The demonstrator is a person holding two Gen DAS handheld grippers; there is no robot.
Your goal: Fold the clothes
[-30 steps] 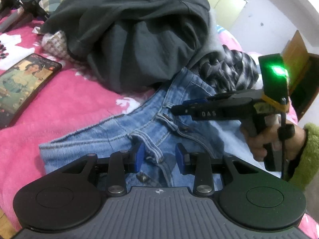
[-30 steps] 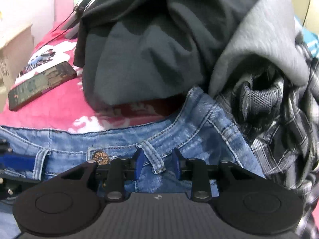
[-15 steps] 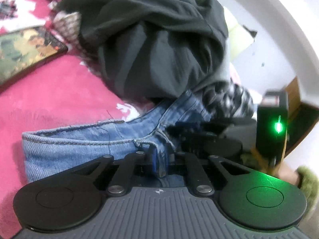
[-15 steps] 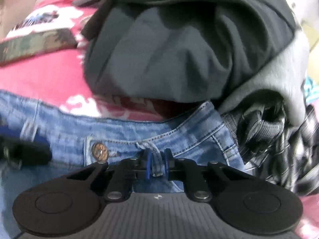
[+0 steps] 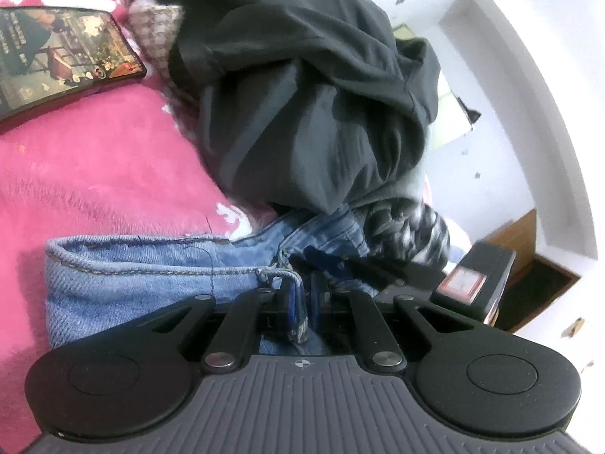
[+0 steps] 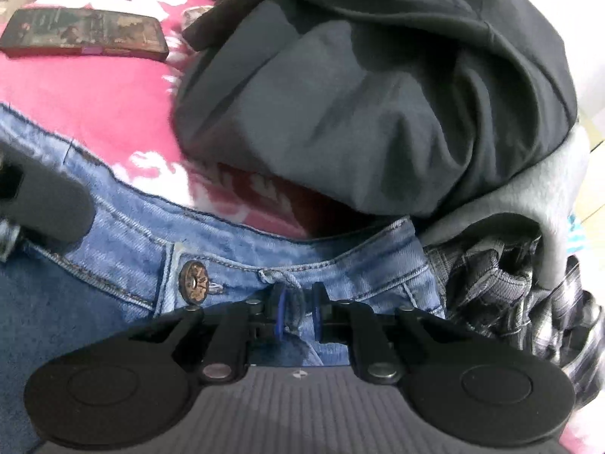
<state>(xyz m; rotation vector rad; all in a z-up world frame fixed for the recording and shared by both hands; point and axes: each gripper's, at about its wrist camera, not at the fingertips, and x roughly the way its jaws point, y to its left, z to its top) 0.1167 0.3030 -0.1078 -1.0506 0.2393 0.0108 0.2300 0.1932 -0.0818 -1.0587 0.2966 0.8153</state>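
While lying on a pink blanket (image 5: 94, 174), blue jeans (image 6: 234, 249) pinched at waistband belt loops by left gripper (image 5: 302, 302) and right gripper (image 6: 298, 314), both clamped closed.

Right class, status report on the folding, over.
Both tongs, left and right, shut on jeans waistband. Dark garment pile lies over the far edge.

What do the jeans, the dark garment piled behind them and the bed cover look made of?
Jeans: blue denim, going by the diagonal twill weave, contrast stitching and metal button. Dark garment: smooth matte charcoal knit, probably cotton jersey or fleece; soft rounded folds, no sheen. Bed cover: pink plush, likely synthetic fleece, with a fuzzy brushed nap.
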